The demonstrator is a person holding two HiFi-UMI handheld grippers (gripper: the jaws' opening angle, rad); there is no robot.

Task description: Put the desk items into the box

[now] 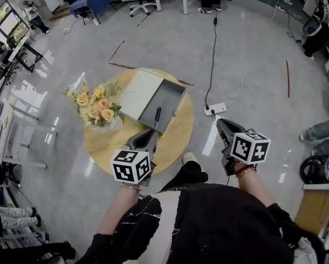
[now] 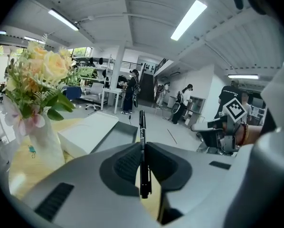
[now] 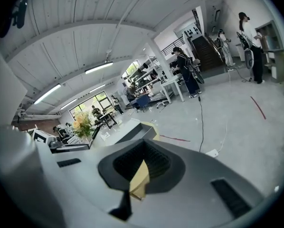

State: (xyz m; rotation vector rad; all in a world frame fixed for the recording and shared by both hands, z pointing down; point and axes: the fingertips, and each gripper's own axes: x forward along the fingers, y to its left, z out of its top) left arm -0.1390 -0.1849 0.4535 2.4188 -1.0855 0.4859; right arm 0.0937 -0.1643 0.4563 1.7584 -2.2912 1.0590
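A black pen (image 1: 157,117) is clamped between the pads of my left gripper (image 1: 154,131), which is shut on it. The pen's far end pokes out over the near edge of the open grey box (image 1: 167,98). In the left gripper view the pen (image 2: 142,146) stands upright between the jaws, with the box (image 2: 114,136) just beyond. The box sits on a round wooden table (image 1: 178,139), its white lid (image 1: 137,92) lying against its left side. My right gripper (image 1: 218,123) hangs off the table's right side over the floor, jaws shut and holding nothing (image 3: 144,151).
A vase of peach and yellow flowers (image 1: 96,106) stands on the table's left part, close to my left gripper (image 2: 37,80). A white power strip (image 1: 215,109) and its cable lie on the floor right of the table. People and desks stand farther off.
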